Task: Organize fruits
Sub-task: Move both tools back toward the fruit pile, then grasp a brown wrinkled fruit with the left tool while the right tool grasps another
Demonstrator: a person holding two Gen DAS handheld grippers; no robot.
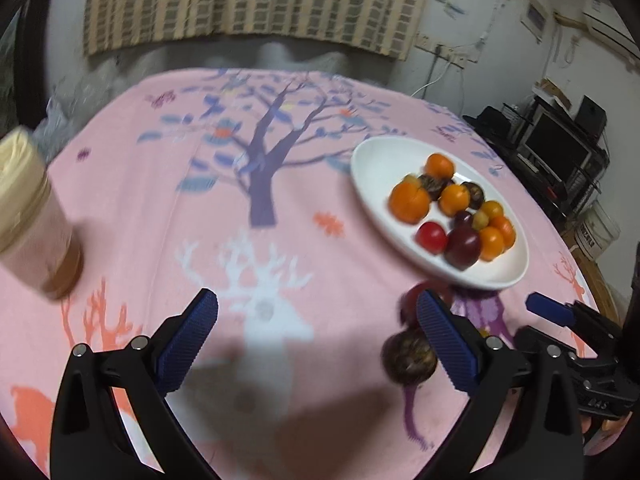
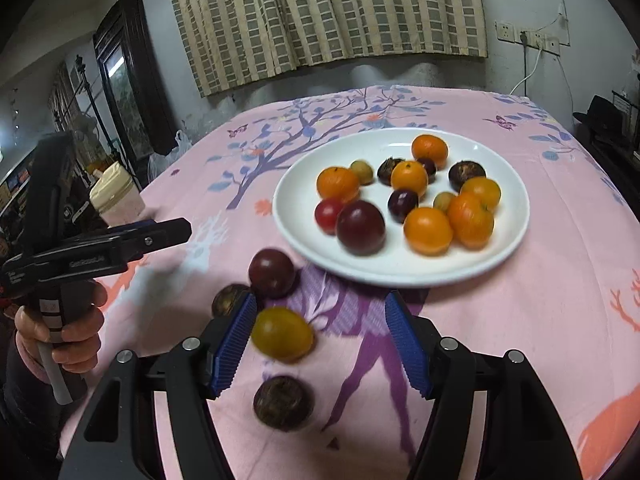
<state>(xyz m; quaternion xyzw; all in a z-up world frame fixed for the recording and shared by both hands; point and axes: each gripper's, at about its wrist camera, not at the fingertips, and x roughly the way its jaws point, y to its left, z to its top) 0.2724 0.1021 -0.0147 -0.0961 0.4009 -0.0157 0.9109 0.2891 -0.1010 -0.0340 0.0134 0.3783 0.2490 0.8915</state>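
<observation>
A white plate (image 2: pixel 304 236) holds several oranges, plums and small dark fruits; it also shows in the left wrist view (image 1: pixel 376 160). On the cloth in front of it lie a dark red plum (image 2: pixel 272 273), a yellow-green fruit (image 2: pixel 282 334), and two dark brown fruits (image 2: pixel 283 402) (image 2: pixel 228 298). My right gripper (image 2: pixel 320 348) is open, with the yellow-green fruit beside its left finger. My left gripper (image 1: pixel 316 344) is open and empty over the cloth; a brown fruit (image 1: pixel 409 356) lies just inside its right finger. The left gripper also shows at the left of the right wrist view (image 2: pixel 176 230).
A pink printed tablecloth (image 1: pixel 160 200) covers the table. A jar with a cream lid (image 1: pixel 28 216) stands at the left; it also shows in the right wrist view (image 2: pixel 116 196). Shelves with electronics (image 1: pixel 560 152) stand beyond the table's right edge.
</observation>
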